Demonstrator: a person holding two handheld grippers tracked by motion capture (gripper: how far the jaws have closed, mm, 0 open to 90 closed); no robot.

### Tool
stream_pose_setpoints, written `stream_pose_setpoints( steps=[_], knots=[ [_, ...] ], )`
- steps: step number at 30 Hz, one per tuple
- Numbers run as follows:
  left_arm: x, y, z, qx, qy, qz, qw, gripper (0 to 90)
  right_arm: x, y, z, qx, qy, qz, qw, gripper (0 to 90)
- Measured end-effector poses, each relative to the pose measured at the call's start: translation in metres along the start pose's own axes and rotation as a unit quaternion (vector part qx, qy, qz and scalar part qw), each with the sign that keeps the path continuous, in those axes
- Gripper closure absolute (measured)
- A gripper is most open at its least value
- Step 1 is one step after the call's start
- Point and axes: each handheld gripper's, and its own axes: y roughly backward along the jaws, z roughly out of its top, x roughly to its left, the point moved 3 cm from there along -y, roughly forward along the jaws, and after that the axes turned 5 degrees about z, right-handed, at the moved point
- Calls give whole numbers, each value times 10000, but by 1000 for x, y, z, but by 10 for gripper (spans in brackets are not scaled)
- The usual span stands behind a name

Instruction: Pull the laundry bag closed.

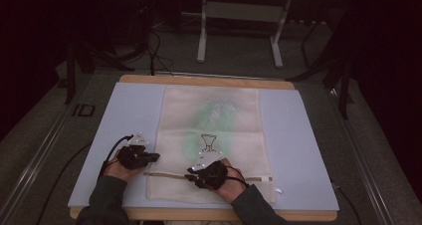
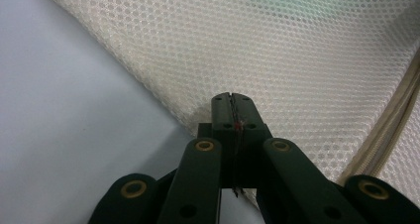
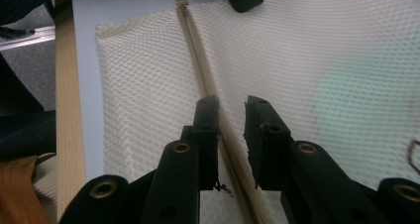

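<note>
A white mesh laundry bag lies flat on the blue mat covering the tabletop, its zipper running across the end nearest the person. The left claw is pressed together, pinching the bag's left edge. The right claw stands spread astride the zipper, touching nothing.
</note>
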Motion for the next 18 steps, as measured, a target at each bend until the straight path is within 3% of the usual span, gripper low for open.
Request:
stream_pose_setpoints(
  steps=[18],
  knots=[
    [0, 0, 0, -21, 50, -31, 10000, 894, 8, -23, 16, 6, 124, 219, 9997, 761]
  ],
)
